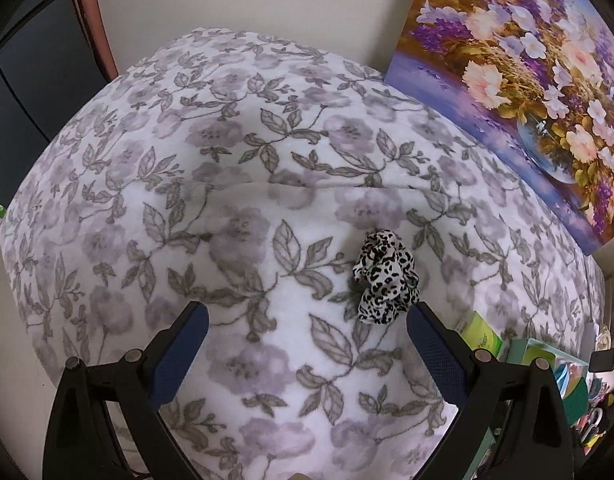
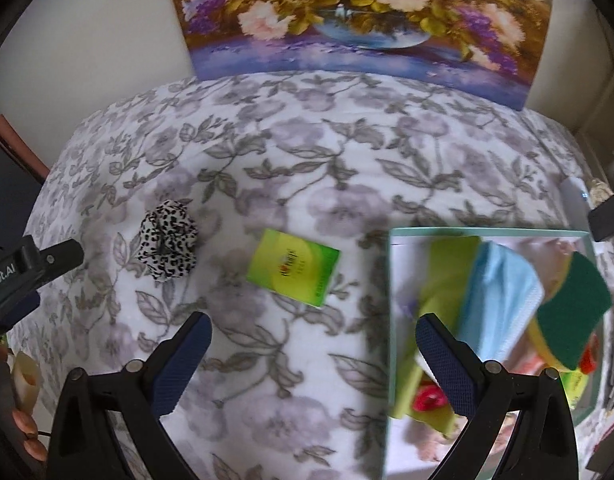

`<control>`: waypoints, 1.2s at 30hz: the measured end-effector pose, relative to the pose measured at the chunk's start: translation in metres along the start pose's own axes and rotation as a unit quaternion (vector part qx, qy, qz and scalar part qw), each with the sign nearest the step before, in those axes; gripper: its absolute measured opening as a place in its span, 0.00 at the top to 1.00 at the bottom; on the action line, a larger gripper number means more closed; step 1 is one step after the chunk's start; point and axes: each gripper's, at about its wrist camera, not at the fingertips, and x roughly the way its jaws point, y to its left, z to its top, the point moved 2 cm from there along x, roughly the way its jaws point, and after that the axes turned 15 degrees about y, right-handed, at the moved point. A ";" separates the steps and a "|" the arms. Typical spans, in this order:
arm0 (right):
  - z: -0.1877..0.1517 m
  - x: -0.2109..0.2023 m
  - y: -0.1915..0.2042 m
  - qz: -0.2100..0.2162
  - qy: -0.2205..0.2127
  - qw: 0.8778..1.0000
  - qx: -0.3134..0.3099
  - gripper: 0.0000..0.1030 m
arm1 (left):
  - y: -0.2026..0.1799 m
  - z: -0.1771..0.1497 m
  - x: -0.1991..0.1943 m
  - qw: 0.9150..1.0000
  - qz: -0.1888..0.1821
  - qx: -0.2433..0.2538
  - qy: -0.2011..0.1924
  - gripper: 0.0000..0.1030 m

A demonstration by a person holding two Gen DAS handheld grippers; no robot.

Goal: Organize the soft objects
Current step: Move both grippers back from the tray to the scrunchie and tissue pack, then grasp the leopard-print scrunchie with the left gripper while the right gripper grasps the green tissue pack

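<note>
1. Your left gripper [image 1: 307,316] hangs over the floral blanket [image 1: 227,152], jaws spread wide with nothing between them.
2. The leopard-print scrunchie [image 1: 387,276] lies on the blanket at about 1 o'clock from that gripper, just beside the right fingertip.
3. Your right gripper [image 2: 313,330] is also spread and empty.
4. From it, the green tissue pack [image 2: 293,266] sits near 12 o'clock, flat on the blanket.
5. The teal box [image 2: 487,233] at 3 o'clock holds a blue cloth [image 2: 499,300] and a green sponge [image 2: 575,312].

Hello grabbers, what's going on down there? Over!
Left gripper open, empty, just short of the leopard scrunchie. Right gripper open, empty. Green packet loose beside the box. Nothing blocking.
</note>
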 end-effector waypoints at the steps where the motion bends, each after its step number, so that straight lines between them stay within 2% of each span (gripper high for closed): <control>1: 0.001 0.003 0.001 0.003 0.001 1.000 0.001 0.00 | 0.000 0.002 0.002 1.000 -0.002 -0.001 0.001 0.04; 7: 0.013 0.023 0.010 0.022 0.004 1.000 0.009 0.00 | -0.003 0.015 0.014 1.000 -0.024 -0.007 -0.007 0.04; 14: 0.022 0.049 0.015 0.001 0.009 1.000 0.011 0.00 | -0.012 0.022 0.036 0.999 -0.033 -0.004 0.019 0.04; 21: 0.025 0.065 0.011 -0.005 0.004 1.000 0.017 0.00 | -0.030 0.022 0.055 0.998 -0.054 0.008 0.025 0.04; 23: 0.027 0.065 0.009 -0.004 0.000 1.000 0.020 0.00 | -0.036 0.022 0.058 0.998 -0.056 0.017 0.023 0.11; 24: 0.028 0.066 0.009 -0.005 -0.001 1.000 0.021 0.00 | -0.037 0.022 0.058 0.998 -0.057 0.019 0.023 0.22; 25: 0.028 0.066 0.008 -0.004 -0.002 1.000 0.021 0.01 | -0.039 0.022 0.060 0.998 -0.057 0.022 0.025 0.28; 27: 0.030 0.067 0.008 -0.003 -0.002 1.000 0.021 0.02 | -0.042 0.022 0.064 0.998 -0.058 0.027 0.027 0.28; 29: 0.030 0.068 0.009 -0.003 -0.001 1.000 0.019 0.04 | -0.043 0.022 0.068 0.997 -0.063 0.027 0.032 0.34; 31: 0.031 0.071 0.011 -0.005 0.000 1.000 0.016 0.12 | -0.043 0.021 0.072 0.997 -0.067 0.025 0.037 0.50; 33: 0.031 0.073 0.013 -0.009 0.003 1.000 0.013 0.18 | -0.043 0.020 0.075 0.996 -0.073 0.024 0.042 0.56; 35: 0.031 0.075 0.014 -0.011 0.005 1.000 0.010 0.24 | -0.043 0.019 0.076 0.996 -0.078 0.023 0.042 0.68; 36: 0.031 0.075 0.014 -0.009 0.005 1.000 0.009 0.30 | -0.043 0.019 0.076 0.996 -0.080 0.025 0.043 0.73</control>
